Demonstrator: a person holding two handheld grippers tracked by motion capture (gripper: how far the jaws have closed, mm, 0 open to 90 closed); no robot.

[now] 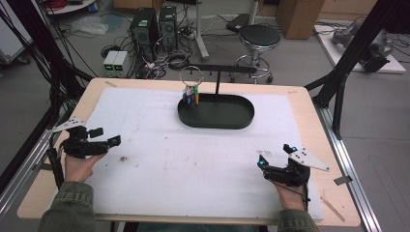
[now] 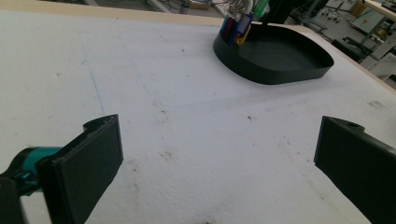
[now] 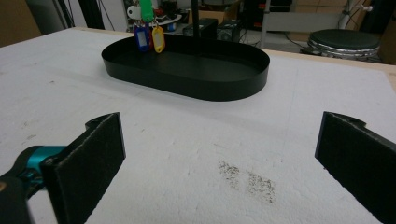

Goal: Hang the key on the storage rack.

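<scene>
both grippers rest wide apart at the near corners, key tags hang over the black tray

a white mat (image 1: 193,159) covers most of the wooden table (image 1: 338,208). at the far middle of the mat sits a black oval tray (image 1: 216,111) with a low upright wall. a thin black post (image 1: 217,82) rises from the tray and carries a horizontal bar (image 1: 227,69). at the bar's left end a metal ring (image 1: 191,76) hangs, and a bunch of coloured key tags (image 1: 191,96) dangles from it, low over the left end of the tray. in the right gripper view the tags show as blue, yellow, green and white (image 3: 148,32); whether they touch the tray floor cannot be told.

the left gripper (image 1: 107,137) lies at the near left of the mat, held by the left hand (image 1: 80,164), pointing right. in the left gripper view its two black jaws stand far apart with bare, speckled mat between them and nothing held.

the right gripper (image 1: 273,155) sits at the near right, held by the right hand (image 1: 290,193), aimed up and to the left. in the right gripper view its jaws are likewise spread wide over a dark smudge (image 3: 247,179) on the mat, gripping nothing.

both grippers are well apart from the tray and from each other.
</scene>
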